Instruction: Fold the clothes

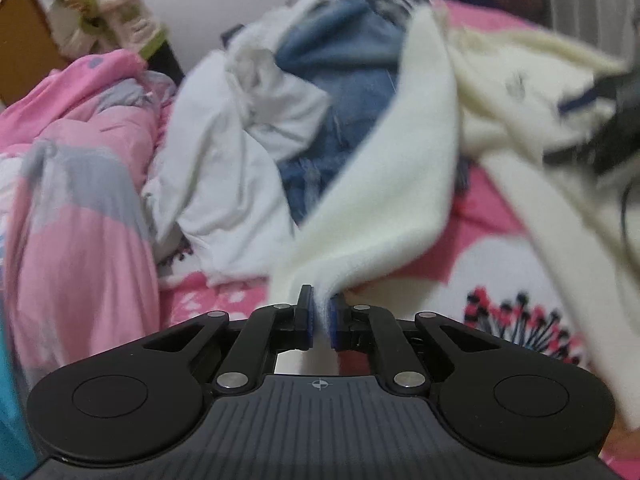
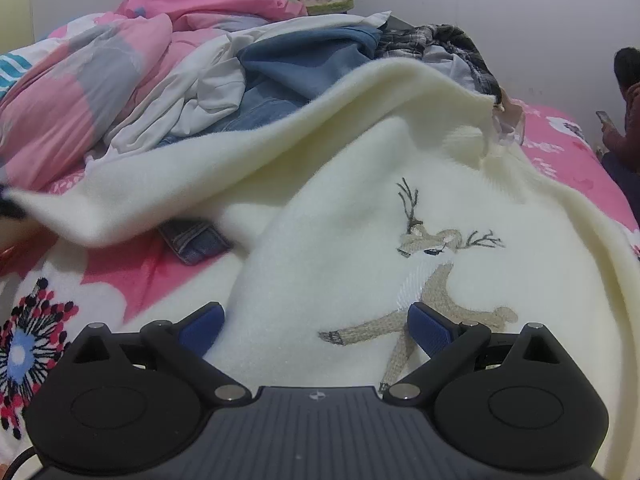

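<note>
Left gripper (image 1: 321, 312) clamps only the cream sweater (image 2: 340, 248) sleeve's thin edge, so it may slip; right gripper (image 2: 316, 324) gapes.

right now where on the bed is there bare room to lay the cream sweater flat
Bare floral bedspread shows between the cream sweater and the pink quilt, broken only by a denim scrap. Behind, the clothes pile crowds the bed.

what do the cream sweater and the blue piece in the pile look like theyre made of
Cream sweater: soft, fuzzy knit or fleece, matte, with a hazy nap along its edges and a stitched deer. Blue piece: likely denim, faded blue with visible seams.
</note>
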`<state>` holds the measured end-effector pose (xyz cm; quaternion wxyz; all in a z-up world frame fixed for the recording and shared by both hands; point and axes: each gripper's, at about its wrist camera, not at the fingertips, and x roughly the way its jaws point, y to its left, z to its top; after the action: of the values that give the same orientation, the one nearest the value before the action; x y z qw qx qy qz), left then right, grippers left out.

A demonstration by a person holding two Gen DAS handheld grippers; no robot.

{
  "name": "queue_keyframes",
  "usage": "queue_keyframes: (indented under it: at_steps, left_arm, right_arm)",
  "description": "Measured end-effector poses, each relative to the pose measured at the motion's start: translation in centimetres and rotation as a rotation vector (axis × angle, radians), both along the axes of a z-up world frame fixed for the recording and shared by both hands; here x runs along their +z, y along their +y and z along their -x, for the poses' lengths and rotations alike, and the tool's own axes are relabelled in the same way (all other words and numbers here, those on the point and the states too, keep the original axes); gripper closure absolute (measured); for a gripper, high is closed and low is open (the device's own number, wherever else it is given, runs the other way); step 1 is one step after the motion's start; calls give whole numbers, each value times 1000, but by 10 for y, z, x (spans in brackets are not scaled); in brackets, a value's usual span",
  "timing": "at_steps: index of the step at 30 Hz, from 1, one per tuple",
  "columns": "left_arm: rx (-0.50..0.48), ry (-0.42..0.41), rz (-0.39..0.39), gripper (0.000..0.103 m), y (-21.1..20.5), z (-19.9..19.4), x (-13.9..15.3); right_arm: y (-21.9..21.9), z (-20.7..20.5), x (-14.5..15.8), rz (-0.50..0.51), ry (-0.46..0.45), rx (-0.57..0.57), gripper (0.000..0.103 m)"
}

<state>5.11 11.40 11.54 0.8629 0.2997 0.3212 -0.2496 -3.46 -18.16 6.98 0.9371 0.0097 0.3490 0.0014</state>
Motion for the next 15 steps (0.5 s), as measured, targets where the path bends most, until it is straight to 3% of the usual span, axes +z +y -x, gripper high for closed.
queue_keyframes:
  at_steps: [9, 12, 15]
  left_arm:
    - [-69, 111, 191, 98, 0, 31, 79]
    - [1, 201, 285, 98, 13, 21, 98]
    - [144, 321, 395, 98, 37, -18, 93]
  right_arm:
    - [-1, 0, -1, -9, -6, -1, 3]
    - [-3, 1, -2, -23, -7, -3, 3]
    - [-6, 0, -2, -38, -4, -1, 3]
